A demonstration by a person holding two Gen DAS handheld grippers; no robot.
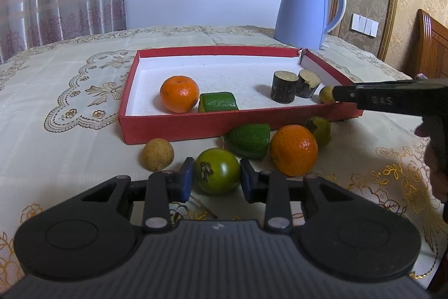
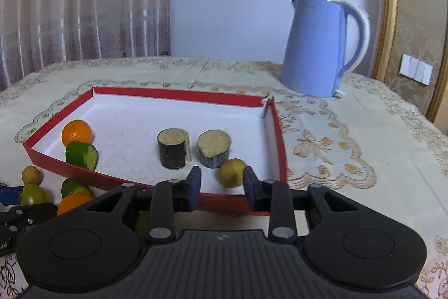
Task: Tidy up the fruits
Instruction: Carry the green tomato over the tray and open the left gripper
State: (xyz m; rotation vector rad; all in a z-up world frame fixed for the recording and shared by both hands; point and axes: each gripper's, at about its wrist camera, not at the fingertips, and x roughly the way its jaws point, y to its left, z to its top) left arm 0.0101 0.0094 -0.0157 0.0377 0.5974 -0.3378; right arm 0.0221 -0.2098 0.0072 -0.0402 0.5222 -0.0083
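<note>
While the left gripper (image 1: 217, 177) clamps its blue pads on a green tomato (image 1: 217, 170) resting on the tablecloth (image 1: 70, 131) before the red tray (image 1: 173, 125), the right gripper (image 2: 221, 187) stands apart over a small yellow fruit (image 2: 231, 172) lying inside the tray's near right corner. Raised letters on the right gripper's side are too blurred to read.

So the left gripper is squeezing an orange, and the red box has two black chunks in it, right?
Not quite. The left gripper is squeezing a green tomato, not an orange; the left wrist view shows it between the blue pads. The red box does hold two black chunks.
</note>
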